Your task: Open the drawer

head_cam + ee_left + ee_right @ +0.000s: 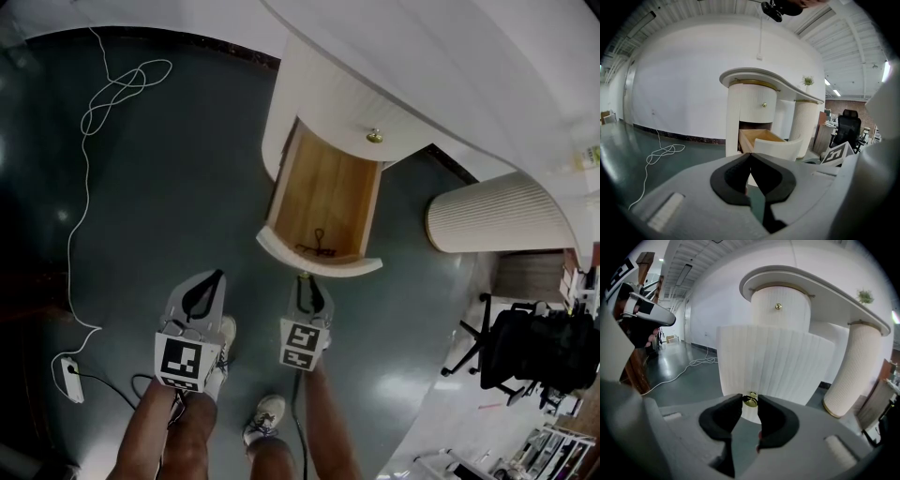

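The lower drawer of the white ribbed pedestal stands pulled out, its wooden inside bare except for a small black thing near the front. My right gripper is at the curved drawer front. Its pads are shut on the brass knob. My left gripper hangs over the floor to the left of the drawer, shut on nothing, its tips meeting. The open drawer lies ahead of it. A second brass knob sits on the closed upper drawer.
The curved white desk top overhangs the pedestal. A ribbed column stands to the right, and a black office chair beyond it. A white cable loops across the dark floor to a power strip. The person's shoe is below the grippers.
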`<state>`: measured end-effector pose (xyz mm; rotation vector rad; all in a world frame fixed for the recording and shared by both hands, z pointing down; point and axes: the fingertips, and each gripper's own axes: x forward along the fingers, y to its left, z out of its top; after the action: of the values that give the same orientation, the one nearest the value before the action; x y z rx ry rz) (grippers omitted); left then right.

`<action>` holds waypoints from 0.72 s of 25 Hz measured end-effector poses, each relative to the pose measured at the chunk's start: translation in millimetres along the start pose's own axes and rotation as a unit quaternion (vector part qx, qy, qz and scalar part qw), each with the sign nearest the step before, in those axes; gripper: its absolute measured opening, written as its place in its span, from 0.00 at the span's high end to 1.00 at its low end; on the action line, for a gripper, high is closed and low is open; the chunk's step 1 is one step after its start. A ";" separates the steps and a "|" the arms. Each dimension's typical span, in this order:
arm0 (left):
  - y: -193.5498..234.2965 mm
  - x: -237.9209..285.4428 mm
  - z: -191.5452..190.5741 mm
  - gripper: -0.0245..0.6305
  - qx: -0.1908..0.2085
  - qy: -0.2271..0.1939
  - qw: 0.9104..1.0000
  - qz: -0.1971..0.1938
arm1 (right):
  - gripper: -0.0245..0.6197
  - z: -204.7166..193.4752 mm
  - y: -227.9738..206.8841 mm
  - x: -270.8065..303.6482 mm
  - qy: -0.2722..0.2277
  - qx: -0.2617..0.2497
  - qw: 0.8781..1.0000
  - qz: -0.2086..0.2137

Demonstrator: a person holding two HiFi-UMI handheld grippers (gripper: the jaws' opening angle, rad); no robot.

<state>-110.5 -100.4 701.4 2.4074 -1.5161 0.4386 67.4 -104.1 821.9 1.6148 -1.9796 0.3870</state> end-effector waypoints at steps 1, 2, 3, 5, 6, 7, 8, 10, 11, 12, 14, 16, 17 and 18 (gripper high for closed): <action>0.5 -0.6 0.5 0.95 0.000 0.000 1.000 0.000 | 0.79 -0.1 -0.6 0.5 0.000 0.002 1.000 -0.001; 1.3 -1.5 0.9 0.95 0.000 0.000 1.000 0.001 | 0.79 -0.3 -0.4 0.9 0.001 0.006 1.000 -0.001; 2.0 -2.4 1.3 0.95 0.001 0.000 1.000 0.001 | 0.75 -0.3 0.5 1.2 0.002 0.012 1.000 0.001; 1.8 -4.9 2.9 0.95 0.002 0.001 1.000 -0.001 | 0.65 1.8 2.7 -0.6 0.000 0.024 1.000 0.006; 0.8 -6.6 4.1 0.95 0.003 0.001 1.000 -0.002 | 0.63 3.4 3.6 -2.7 -0.001 0.028 1.000 0.009; -0.4 -8.4 5.7 0.95 0.004 0.002 1.000 -0.002 | 0.63 5.0 4.6 -5.2 -0.002 0.032 0.999 0.011; -1.4 -10.3 7.6 0.95 0.004 0.002 1.000 -0.003 | 0.63 6.9 5.6 -8.0 -0.002 0.033 0.999 0.013; -3.1 -13.5 12.3 0.95 0.005 0.001 1.000 -0.002 | 0.63 11.4 6.4 -14.2 -0.004 0.032 0.999 0.016; -4.4 -15.1 15.5 0.95 0.006 0.000 1.000 -0.002 | 0.62 14.0 5.7 -17.8 -0.004 0.031 0.999 0.017; -6.0 -16.8 19.3 0.95 0.007 0.000 1.000 -0.002 | 0.62 17.0 4.4 -21.8 -0.005 0.030 0.999 0.018; -9.8 -21.2 27.4 0.95 0.008 0.000 1.000 -0.003 | 0.63 25.0 0.5 -31.1 -0.007 0.031 0.999 0.021; -14.4 -27.3 35.0 0.95 0.005 0.005 1.000 -0.003 | 0.63 35.1 -3.3 -42.3 -0.010 0.031 0.999 0.025; -16.8 -30.6 40.8 0.95 0.003 0.006 1.000 -0.002 | 0.63 40.9 -4.9 -48.4 -0.012 0.031 0.999 0.027; -19.3 -33.7 48.6 0.95 0.003 0.005 1.000 -0.002 | 0.63 47.4 -6.9 -54.5 -0.015 0.031 0.999 0.028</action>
<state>-101.3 -82.6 642.5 2.4082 -1.5085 0.4536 69.9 -87.6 751.3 1.6134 -2.0583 0.4519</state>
